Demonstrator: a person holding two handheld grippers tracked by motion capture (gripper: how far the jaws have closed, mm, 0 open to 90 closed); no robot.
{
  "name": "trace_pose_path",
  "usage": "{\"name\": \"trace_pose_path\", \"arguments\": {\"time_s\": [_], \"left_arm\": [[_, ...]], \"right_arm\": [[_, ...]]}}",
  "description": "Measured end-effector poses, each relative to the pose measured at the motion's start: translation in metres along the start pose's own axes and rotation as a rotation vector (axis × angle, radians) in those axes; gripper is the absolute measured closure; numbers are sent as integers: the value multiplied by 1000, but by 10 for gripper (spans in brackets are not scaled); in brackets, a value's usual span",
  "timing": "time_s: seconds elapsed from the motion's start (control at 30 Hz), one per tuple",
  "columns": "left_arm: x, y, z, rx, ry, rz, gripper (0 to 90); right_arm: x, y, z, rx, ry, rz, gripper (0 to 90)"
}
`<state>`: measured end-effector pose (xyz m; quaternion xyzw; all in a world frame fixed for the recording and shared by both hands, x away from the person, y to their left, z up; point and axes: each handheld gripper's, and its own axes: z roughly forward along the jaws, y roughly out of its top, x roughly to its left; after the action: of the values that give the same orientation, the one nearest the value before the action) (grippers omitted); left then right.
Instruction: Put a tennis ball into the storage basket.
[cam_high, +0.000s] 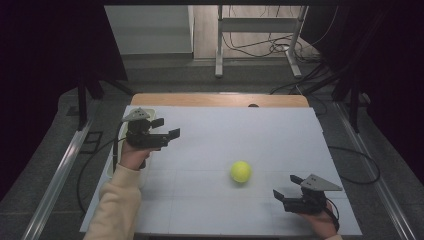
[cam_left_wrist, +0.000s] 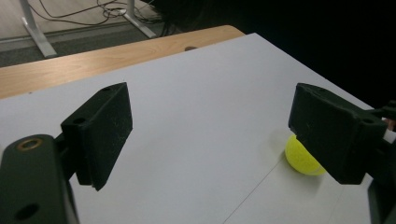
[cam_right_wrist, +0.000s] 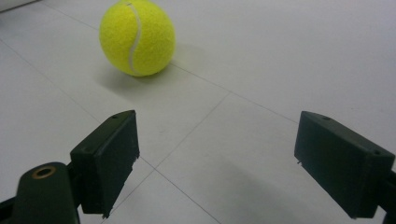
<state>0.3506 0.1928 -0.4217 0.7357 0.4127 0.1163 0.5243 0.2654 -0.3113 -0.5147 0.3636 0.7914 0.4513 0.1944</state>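
Two black two-jaw grippers sit nearest the high camera, each held in a hand at the table's near side. Both are released: the right gripper (cam_high: 281, 196) has its jaws spread wide with nothing between them, and the left gripper (cam_high: 166, 128) likewise stands parted over bare surface. Between them, nearer the right gripper but apart from it, rests the fuzzy yellow-green tennis ball (cam_right_wrist: 137, 37), round, with a curved white seam down its front and a soft shadow beneath. It lies on the flat white tabletop board (cam_high: 225, 135), marked by thin grey lines. A light wooden table edge (cam_high: 220, 99) shows at the far side. Beyond it are a grey floor, white metal frame legs (cam_high: 219, 60) and loose dark cables (cam_high: 265, 46).
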Motion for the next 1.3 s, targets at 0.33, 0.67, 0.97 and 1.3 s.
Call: {"name": "trace_pose_path", "arguments": {"time_s": [0.33, 0.67, 0.97, 1.3], "left_arm": [[-8, -1, 6, 17, -13, 32, 143], [-12, -3, 12, 41, -30, 50, 143], [-24, -5, 22, 70, -54, 93, 142], [-35, -12, 36, 121, -82, 119, 143]], "right_arm": [[0, 0, -1, 0, 2, 1, 144], [-2, 1, 1, -2, -1, 8, 144], [-1, 1, 2, 0, -11, 5, 144], [-2, 3, 4, -15, -19, 0, 149]]}}
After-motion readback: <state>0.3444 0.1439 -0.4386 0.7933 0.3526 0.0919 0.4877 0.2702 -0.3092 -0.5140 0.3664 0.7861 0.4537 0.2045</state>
